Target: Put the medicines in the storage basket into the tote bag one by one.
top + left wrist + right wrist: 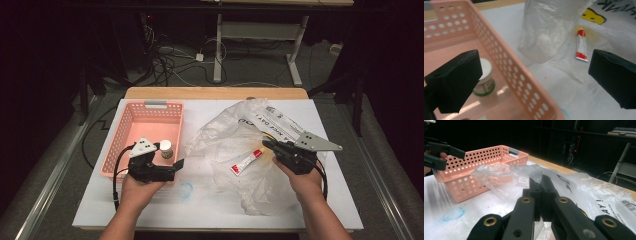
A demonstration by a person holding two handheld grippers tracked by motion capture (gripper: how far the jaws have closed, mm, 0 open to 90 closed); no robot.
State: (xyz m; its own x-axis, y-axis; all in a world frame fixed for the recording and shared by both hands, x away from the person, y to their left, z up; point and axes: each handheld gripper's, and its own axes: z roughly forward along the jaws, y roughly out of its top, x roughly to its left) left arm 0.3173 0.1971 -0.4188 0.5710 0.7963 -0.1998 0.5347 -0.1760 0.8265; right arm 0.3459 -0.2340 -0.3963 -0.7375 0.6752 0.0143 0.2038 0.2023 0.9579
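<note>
A pink perforated basket (pixel 131 131) stands on the left of the white table top, with a small white-lidded jar (pixel 166 149) inside it. My left gripper (pixel 170 157) hovers over the basket's near right corner. In the left gripper view its jaws stand wide open (pixel 536 77) with nothing between them, the jar (pixel 485 75) below the left one and the basket wall (pixel 519 75) running between. My right gripper (pixel 267 145) is shut on a fold of the clear plastic bag (pixel 235 145), pinched at the tips (pixel 541 182). A red-and-white tube (pixel 246 162) lies in the bag.
A blue ring-shaped stain (pixel 185 190) marks the table near the front edge. The bag (pixel 599 195) spreads over the right half of the table and carries printed lettering. The basket (pixel 486 162) and the other gripper (pixel 439 152) appear at the left of the right gripper view. Cables and desk legs lie beyond the far edge.
</note>
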